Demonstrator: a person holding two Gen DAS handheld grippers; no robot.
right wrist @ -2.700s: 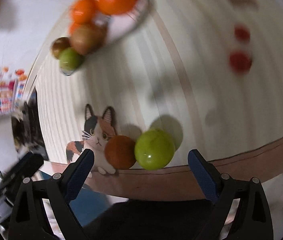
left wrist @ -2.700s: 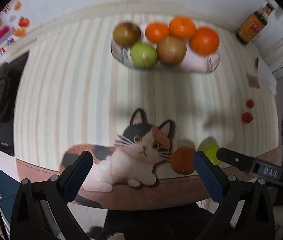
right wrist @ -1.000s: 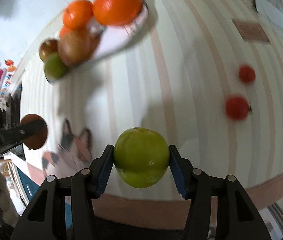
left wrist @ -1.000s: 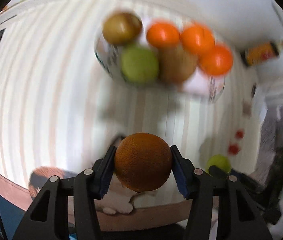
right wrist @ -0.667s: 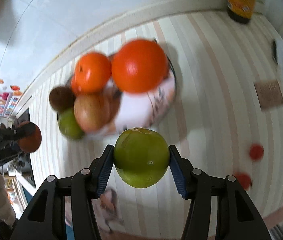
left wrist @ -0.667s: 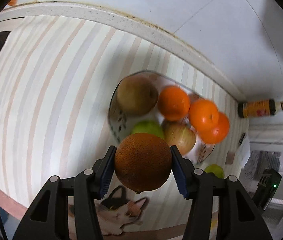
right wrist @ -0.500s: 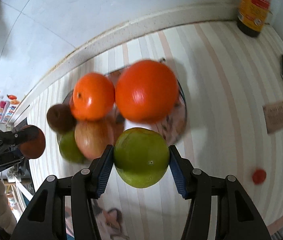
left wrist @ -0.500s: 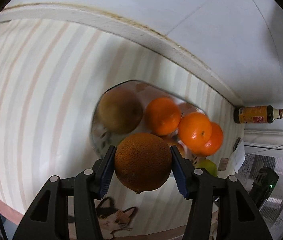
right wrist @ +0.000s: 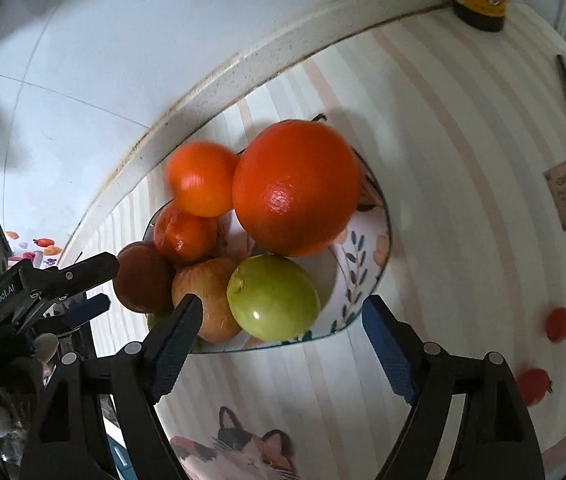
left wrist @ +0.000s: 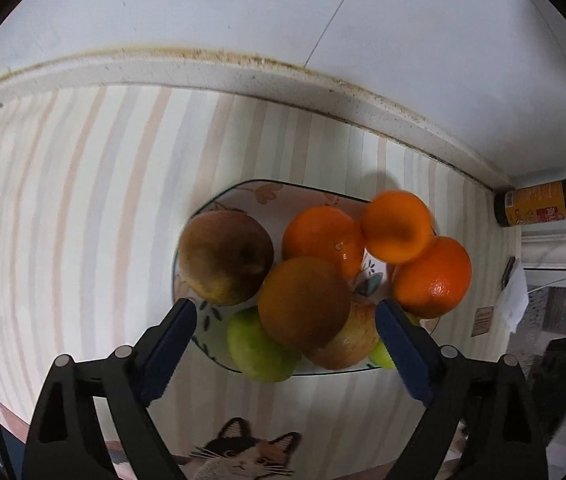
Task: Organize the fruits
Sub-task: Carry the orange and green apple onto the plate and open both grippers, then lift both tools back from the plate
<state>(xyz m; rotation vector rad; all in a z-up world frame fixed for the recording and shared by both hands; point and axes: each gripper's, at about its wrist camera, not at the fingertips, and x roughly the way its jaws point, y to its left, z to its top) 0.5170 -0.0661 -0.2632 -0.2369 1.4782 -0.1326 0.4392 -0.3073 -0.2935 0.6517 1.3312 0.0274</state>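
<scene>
Brown-skinned orange being released onto bowl pile, left gripper jaws just opened wide. Green fruit being dropped at bowl's five o'clock, right gripper jaws likewise spread, nothing pressed. Two red fruits being left at three o'clock.

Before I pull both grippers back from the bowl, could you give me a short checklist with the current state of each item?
1. Left gripper jaws just opened, clear of the dark orange: ok.
2. Right gripper jaws just opened, clear of the green apple: ok.
3. Both fruits inside the bowl: ok.
4. Dark orange settled on the pile: cannot tell.
5. Two small red fruits gathered from the striped cloth: not ok.
</scene>
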